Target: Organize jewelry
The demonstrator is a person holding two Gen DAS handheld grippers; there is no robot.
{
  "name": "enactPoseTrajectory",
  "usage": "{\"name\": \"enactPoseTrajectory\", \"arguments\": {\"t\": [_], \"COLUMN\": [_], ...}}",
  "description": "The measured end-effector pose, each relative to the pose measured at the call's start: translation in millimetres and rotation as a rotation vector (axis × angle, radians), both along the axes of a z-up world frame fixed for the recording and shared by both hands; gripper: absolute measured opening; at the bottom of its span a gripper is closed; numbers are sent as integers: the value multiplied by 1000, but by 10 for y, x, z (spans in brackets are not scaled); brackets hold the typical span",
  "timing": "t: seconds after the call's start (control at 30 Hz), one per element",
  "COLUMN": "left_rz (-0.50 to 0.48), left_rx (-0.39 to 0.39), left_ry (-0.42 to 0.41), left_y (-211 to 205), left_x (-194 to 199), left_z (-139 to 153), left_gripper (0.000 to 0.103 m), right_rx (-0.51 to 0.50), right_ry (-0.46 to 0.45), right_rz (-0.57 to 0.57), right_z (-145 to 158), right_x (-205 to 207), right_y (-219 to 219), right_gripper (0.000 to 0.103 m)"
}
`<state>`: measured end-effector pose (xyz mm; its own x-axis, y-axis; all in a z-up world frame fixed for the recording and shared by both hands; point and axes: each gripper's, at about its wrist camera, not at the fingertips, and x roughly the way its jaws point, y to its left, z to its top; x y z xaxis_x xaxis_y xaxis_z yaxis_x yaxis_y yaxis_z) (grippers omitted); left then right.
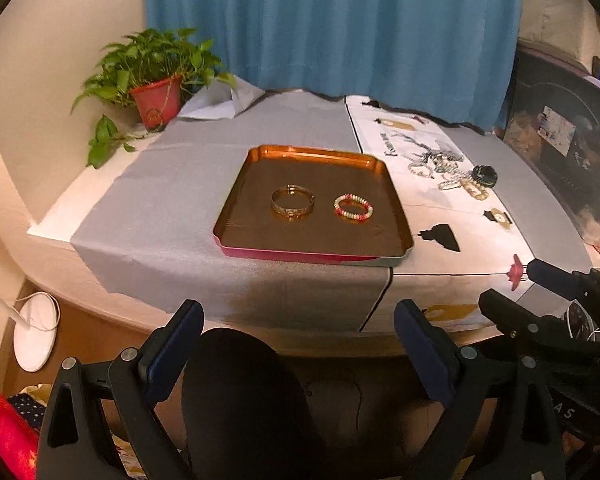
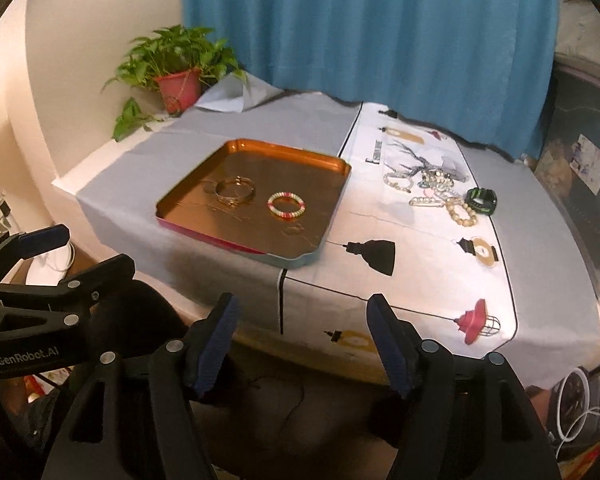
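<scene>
Covering the table (image 1: 160, 240), a grey cloth (image 1: 188, 184) is backed by a blue curtain (image 1: 340, 28). Both the left gripper (image 1: 298, 322) and right gripper (image 2: 302, 320) are held released, grasping nothing.

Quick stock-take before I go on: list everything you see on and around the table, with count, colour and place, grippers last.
tray: one, copper inside, red rim, middle of table
bangle: one, gold, in tray, left
bead bracelet: one, red and white, in tray, right of bangle
loose jewelry pile: several, pearl and beige beads, on printed cloth right of tray
watch: one, black and green, right end of pile
potted plant: one, green in red pot, far left corner
curtain: one, blue, behind table
left gripper: open, empty, at near table edge
right gripper: open, empty, at near table edge
</scene>
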<state>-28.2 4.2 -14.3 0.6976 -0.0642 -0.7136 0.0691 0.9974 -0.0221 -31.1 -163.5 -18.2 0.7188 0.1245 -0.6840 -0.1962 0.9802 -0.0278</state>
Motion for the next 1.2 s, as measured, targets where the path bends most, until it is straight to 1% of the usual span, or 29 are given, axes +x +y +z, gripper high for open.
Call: {"name": "enactPoseTrajectory", "arguments": {"t": [0.2, 0.43, 0.9, 1.2], "left_rz": [0, -11, -10, -12], "left_rx": [10, 30, 35, 30], "left_ry": [-47, -64, -66, -53], "left_y": [-44, -123, -143, -28], "left_x": [-224, -331, -361, -331], "left_z": [161, 215, 214, 206], "left_gripper": [96, 97, 97, 97], "right_rx": [14, 17, 24, 22], "right_ry": [-37, -46, -37, -20], "right_rz": [3, 7, 0, -4], "right_z": [122, 156, 151, 122], "right_x": [-249, -388, -463, -391], "right_y": [-17, -39, -112, -76], "right_gripper": [69, 70, 71, 71]}}
